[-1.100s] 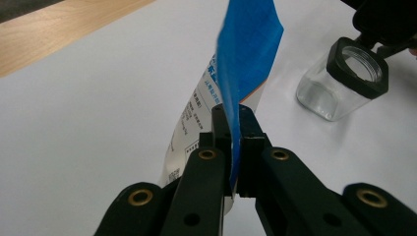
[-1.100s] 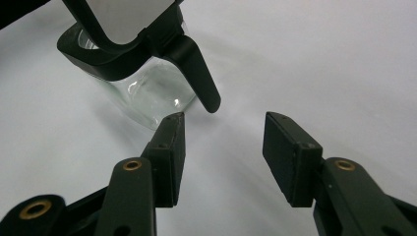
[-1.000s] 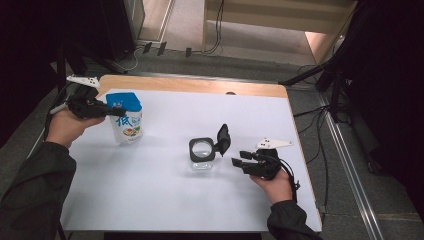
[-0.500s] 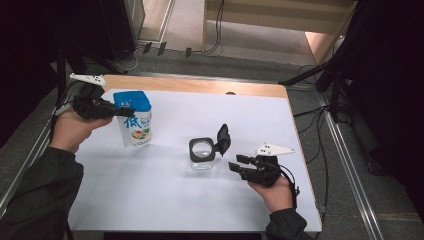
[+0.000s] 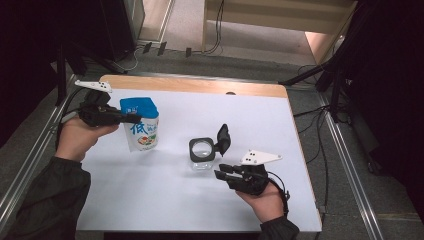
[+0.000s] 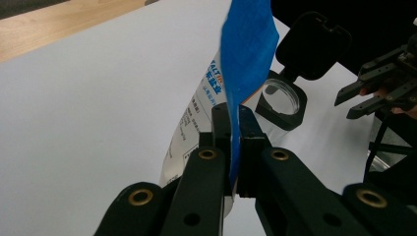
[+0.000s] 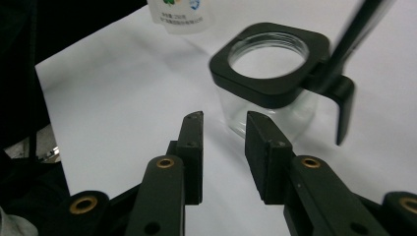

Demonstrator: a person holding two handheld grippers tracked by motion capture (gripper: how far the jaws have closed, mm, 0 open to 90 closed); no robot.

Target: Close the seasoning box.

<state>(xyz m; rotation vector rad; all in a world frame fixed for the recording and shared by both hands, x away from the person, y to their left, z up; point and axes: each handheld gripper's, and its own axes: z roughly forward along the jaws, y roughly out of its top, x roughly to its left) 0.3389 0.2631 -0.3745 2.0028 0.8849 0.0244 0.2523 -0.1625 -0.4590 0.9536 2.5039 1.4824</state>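
Observation:
A white pouch with a blue top (image 5: 141,127) hangs tilted over the left of the table. My left gripper (image 5: 131,119) is shut on the blue top edge (image 6: 248,44), with the jaws (image 6: 233,123) pinching the flat film. A clear glass jar (image 5: 202,152) with a black square collar stands mid-table, its black flip lid (image 5: 223,137) upright. My right gripper (image 5: 220,171) sits just in front of and to the right of the jar. Its jaws (image 7: 223,123) have just been closing, stand apart with nothing between them, and point at the jar (image 7: 268,73).
The white tabletop (image 5: 150,200) has a wooden strip (image 5: 200,85) along its far edge. Metal rails run down both sides, and cables lie on the floor beyond. The pouch's lower end (image 7: 179,12) shows behind the jar in the right gripper view.
My left gripper has carried the pouch to the right, toward the jar, and it now hangs tilted. The right gripper has shifted left and nearer the front edge, its jaws narrower.

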